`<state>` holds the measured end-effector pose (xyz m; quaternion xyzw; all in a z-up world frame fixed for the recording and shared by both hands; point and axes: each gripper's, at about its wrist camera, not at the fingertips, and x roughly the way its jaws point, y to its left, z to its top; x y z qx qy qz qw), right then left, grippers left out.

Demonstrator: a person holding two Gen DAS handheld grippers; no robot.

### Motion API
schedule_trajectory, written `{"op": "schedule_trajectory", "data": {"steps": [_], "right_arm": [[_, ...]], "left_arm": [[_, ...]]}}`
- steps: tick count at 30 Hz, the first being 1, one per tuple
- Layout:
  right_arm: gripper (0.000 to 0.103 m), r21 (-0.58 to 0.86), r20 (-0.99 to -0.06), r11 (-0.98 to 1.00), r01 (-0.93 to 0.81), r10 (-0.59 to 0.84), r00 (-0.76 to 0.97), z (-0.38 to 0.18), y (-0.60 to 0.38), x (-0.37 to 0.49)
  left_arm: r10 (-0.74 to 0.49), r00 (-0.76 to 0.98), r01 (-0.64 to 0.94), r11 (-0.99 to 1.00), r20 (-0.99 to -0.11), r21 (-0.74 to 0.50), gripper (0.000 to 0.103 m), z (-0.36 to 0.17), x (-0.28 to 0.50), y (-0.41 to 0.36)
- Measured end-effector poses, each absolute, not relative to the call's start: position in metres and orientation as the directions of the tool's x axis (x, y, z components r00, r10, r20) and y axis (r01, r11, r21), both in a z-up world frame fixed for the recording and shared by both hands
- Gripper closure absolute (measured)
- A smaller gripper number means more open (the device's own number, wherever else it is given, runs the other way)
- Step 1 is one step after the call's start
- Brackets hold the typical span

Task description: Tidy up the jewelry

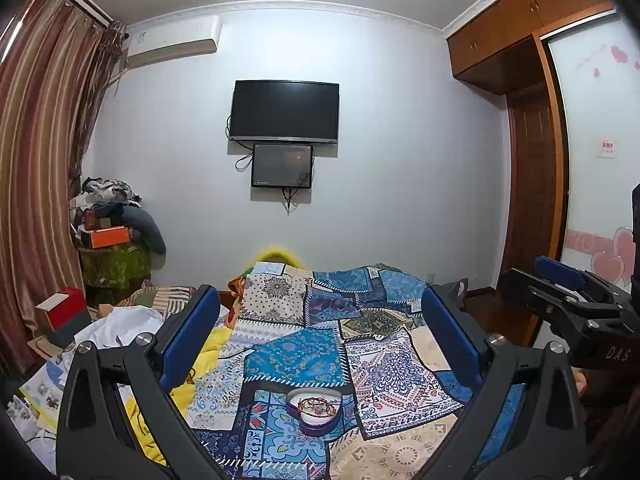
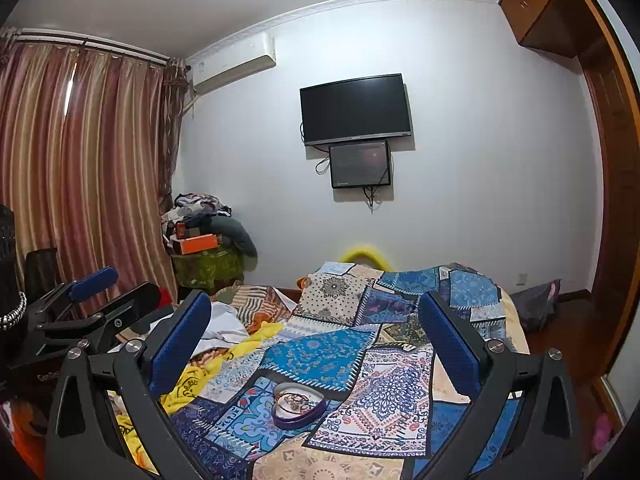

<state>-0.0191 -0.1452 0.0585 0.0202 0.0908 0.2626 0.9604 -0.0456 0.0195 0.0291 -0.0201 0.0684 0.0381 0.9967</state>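
So both grippers are up over the bed [image 1: 404, 452], neither one holding anything. The left gripper [image 1: 320, 332] has its 2 blue-padded fingers [image 1: 188, 336] spread wide apart, and between them, lower down in the left wrist view, sits the heart-shaped tin [image 1: 316, 410]. It's a purple tin with a pale inside, lying flat on the patchwork bedspread [image 1: 296, 356], and there's a little tangle of jewelry [image 1: 318, 404] in it, reddish bead bracelets as far as I can make out, too small to count. The right gripper [image 2: 316, 340] is the same story: fingers [image 2: 180, 344] well apart, nothing between them, the same tin [image 2: 298, 406] sitting on the bedspread [image 2: 320, 354] between the fingers and down toward the bottom of the right wrist view, jewelry [image 2: 294, 400] piled inside. Each gripper shows up in the other's camera too: the right gripper [image 1: 560, 280] is at the right edge of the left wrist view, and the left gripper [image 2: 94, 280] is at the left edge of the right wrist view, so they're side by side and apart from each other. Neither is touching the tin. Around it: a yellow cloth [image 2: 188, 384] and a white cloth [image 1: 124, 320] bunched on the left side of the bed, a red and grey box [image 1: 62, 314] further left, striped curtains [image 2: 80, 160], and a wall TV [image 1: 285, 111] with a smaller screen [image 1: 282, 165] hanging just under it.
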Motion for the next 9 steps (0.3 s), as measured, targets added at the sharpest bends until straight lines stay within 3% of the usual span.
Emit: {"op": "schedule_trajectory", "data": {"steps": [9], "right_arm": [[0.0, 0.078, -0.181, 0.862, -0.501, 0.506, 0.843, 0.0585, -0.1399, -0.0174]], "left_arm": [[0.07, 0.988, -0.076, 0.996, -0.141, -0.038, 0.002, 0.0273, -0.0452, 0.0211]]}}
